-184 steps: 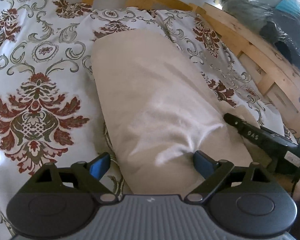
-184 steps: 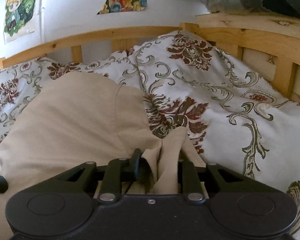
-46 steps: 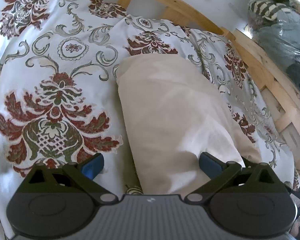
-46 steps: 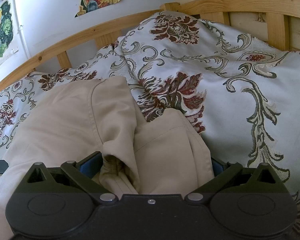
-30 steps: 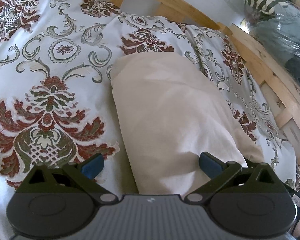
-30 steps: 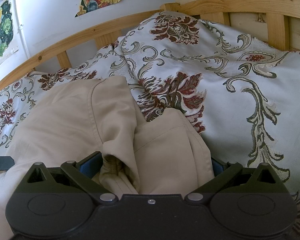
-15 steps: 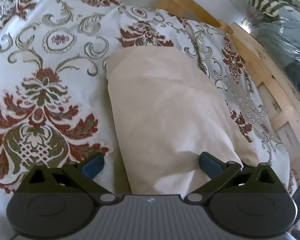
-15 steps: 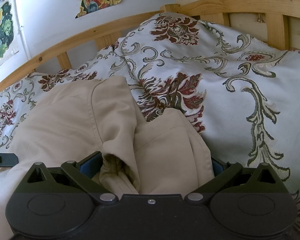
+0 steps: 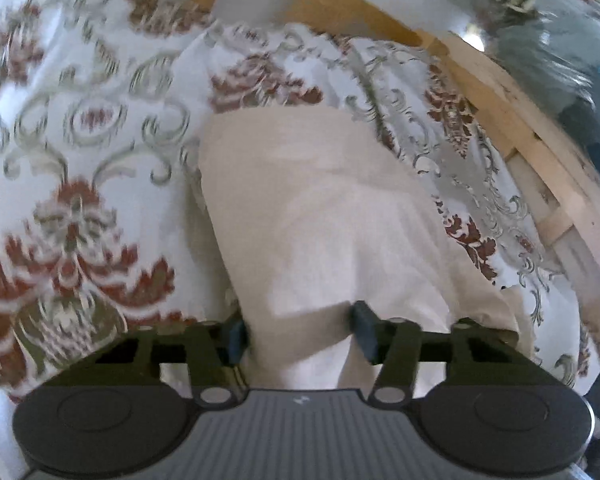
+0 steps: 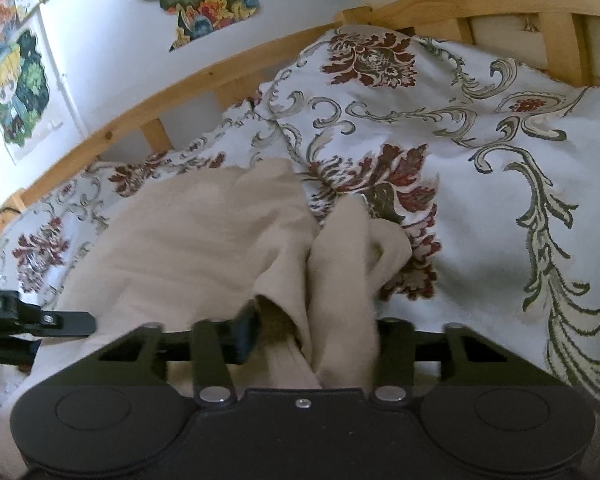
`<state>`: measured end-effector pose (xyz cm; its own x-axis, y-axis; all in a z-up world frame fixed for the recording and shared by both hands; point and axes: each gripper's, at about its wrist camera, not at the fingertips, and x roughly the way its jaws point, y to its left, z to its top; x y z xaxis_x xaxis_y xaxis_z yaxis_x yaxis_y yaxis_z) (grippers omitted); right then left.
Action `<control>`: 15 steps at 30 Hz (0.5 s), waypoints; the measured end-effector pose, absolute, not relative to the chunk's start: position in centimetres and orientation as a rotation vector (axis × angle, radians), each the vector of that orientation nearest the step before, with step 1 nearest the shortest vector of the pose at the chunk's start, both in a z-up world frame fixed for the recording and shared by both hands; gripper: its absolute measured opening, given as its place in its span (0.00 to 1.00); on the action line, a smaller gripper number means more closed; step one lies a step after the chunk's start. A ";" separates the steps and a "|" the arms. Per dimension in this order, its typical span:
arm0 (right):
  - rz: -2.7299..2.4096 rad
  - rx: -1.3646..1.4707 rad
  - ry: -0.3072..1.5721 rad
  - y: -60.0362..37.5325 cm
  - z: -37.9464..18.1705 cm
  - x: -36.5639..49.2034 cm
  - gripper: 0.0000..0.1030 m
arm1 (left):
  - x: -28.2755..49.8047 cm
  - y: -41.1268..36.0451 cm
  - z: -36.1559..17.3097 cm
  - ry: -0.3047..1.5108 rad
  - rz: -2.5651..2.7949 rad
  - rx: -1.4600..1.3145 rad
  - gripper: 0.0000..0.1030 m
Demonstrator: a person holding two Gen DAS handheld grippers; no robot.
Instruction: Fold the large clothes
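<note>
Left wrist view shows the left gripper (image 9: pixel 302 330) closing on the near end of the beige garment (image 9: pixel 320 208): its blue pads (image 9: pixel 363 330) have narrowed until cloth bunches between them, though the blur leaves it unclear whether the pinch is firm. The right wrist view shows the right gripper (image 10: pixel 312 336) partly closed, with a gathered ridge of the same garment (image 10: pixel 204 240) standing up between its fingers and pressed against the right one; the left pad looks to sit just beside the cloth, not hard on it, so the grip seems light.

The garment lies on the floral bedspread (image 9: pixel 72 152) as a long narrow strip running away from both grippers toward the far wooden bed rail (image 10: pixel 140 112). As far as can be judged, the lengthwise folding is done, since the strip has clean left and far edges, and what remains is to carry the near end over toward the far end, then perhaps halve it again. Both grippers now sit at the near end, one at each corner, which suits that lift.

The strip's far edge stops short of the rail, with bare bedspread beyond it, and more bedspread lies open to the left. To the right the slatted frame (image 9: pixel 540 168) and bagged items (image 9: pixel 560 52) stand near, so room is tighter there; a straight forward fold should keep clear of them
</note>
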<state>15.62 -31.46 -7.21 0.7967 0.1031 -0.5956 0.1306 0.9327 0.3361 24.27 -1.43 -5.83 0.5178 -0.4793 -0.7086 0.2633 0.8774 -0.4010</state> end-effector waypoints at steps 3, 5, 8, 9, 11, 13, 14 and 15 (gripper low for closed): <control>0.001 0.360 0.616 -30.6 -6.4 15.0 0.28 | 23.5 -1.6 -4.3 0.864 -0.470 -0.186 0.39; 0.025 0.272 0.573 -28.8 -5.5 14.5 0.26 | 23.0 -1.5 -3.2 0.810 -0.485 -0.151 0.35; 0.063 0.165 0.526 -26.3 -4.6 14.2 0.24 | 22.3 -1.0 -1.9 0.744 -0.493 -0.094 0.34; 0.070 0.147 0.515 -25.8 -4.4 14.2 0.23 | 22.2 -0.8 -1.7 0.733 -0.492 -0.085 0.34; 0.082 0.125 0.496 -25.0 -4.2 14.4 0.23 | 22.3 -0.2 -1.6 0.729 -0.484 -0.084 0.34; 0.092 0.118 0.492 -24.4 -4.1 14.8 0.22 | 22.5 0.5 -1.8 0.737 -0.474 -0.097 0.34; 0.097 0.116 0.488 -24.1 -4.0 14.9 0.22 | 22.6 0.9 -1.9 0.740 -0.471 -0.104 0.34; 0.101 0.112 0.486 -23.8 -4.0 15.0 0.22 | 22.7 1.2 -2.0 0.744 -0.468 -0.109 0.34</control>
<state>14.96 -23.81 -4.05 0.8794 0.1238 -0.4598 -0.0705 0.9888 0.1314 22.66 1.24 -1.97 0.6386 -0.4469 -0.6265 0.3713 0.8920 -0.2578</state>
